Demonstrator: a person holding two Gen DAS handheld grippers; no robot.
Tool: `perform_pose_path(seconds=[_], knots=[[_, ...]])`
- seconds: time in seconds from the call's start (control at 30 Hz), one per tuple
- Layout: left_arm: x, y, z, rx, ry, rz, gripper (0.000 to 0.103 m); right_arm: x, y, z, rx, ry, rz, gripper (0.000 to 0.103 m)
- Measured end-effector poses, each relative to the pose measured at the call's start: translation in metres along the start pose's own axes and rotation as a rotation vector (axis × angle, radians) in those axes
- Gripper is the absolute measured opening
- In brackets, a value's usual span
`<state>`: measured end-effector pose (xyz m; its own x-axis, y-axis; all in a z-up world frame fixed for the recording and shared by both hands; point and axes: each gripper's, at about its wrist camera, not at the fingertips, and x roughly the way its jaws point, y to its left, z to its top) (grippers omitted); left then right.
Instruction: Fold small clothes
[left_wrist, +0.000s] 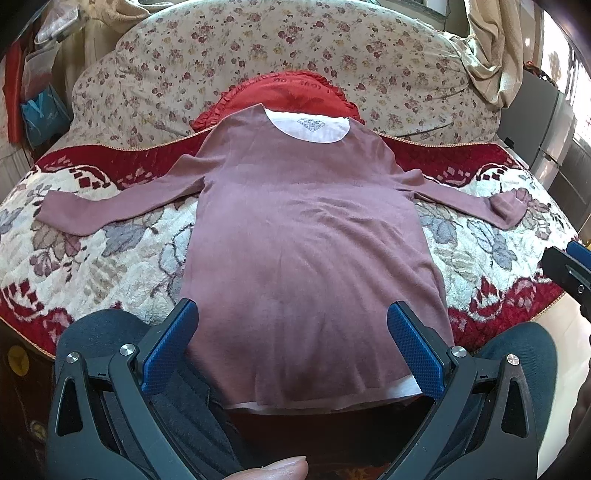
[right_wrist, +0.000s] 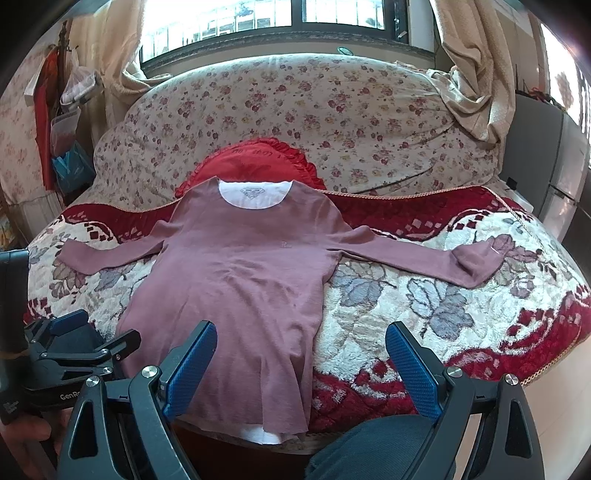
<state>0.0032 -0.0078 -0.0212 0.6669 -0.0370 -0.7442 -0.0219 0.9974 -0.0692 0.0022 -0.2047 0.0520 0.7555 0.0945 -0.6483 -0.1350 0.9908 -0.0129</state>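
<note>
A mauve long-sleeved top (left_wrist: 306, 236) with a white lining lies flat on the bed, front up, both sleeves spread out sideways, neck at the far end. It also shows in the right wrist view (right_wrist: 243, 280). My left gripper (left_wrist: 293, 343) is open and empty, hovering over the hem, one blue pad on each side of it. My right gripper (right_wrist: 301, 362) is open and empty above the top's right hem edge and the blanket. The left gripper shows at the left edge of the right wrist view (right_wrist: 66, 343). The right gripper shows at the right edge of the left wrist view (left_wrist: 569, 266).
The top lies on a red and cream floral blanket (left_wrist: 110, 251). A red ruffled cushion (left_wrist: 295, 92) sits behind the neck. A floral quilt (right_wrist: 303, 122) is piled behind it. My knees in dark trousers (left_wrist: 103, 332) are at the bed's near edge.
</note>
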Motion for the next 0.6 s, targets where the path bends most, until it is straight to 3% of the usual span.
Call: perform_pose_path(seconds=[0.33, 0.6], knots=[[0.036, 0.003, -0.003, -0.004, 0.070, 0.009, 0.102, 0.025, -0.004, 0.012, 0.022, 0.005, 0.000, 0.092], [0.059, 0.009, -0.007, -0.010, 0.111, 0.029, 0.102, 0.050, 0.008, 0.011, -0.044, -0.012, -0.023, 0.092]])
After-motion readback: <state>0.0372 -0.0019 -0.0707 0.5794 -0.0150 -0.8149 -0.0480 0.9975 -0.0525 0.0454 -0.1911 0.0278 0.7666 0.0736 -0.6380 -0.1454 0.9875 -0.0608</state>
